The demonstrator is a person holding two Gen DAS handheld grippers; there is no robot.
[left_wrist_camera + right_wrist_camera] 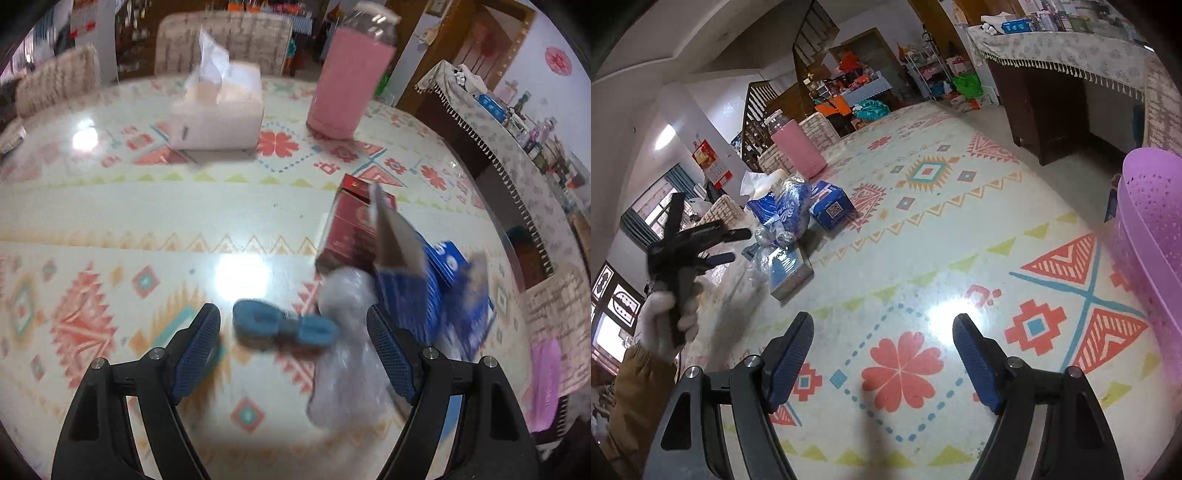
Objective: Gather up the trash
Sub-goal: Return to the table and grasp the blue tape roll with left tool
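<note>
My left gripper (293,319) is open just above the table, over a blue wrapper (284,328) and a crumpled clear plastic bag (347,332) that lie between its fingers. Past them lie a red carton (351,229) and torn blue packaging (443,288). My right gripper (882,328) is open and empty over bare tablecloth. In the right wrist view the trash pile (790,218) lies at the left, with the left gripper (727,243) beside it. A purple perforated basket (1152,221) stands at the right edge.
A white tissue box (221,110) and a pink bottle (351,74) stand at the far side of the patterned table (110,221). Chairs stand behind. A dark sideboard (1052,110) with a fringed cloth stands beyond the table.
</note>
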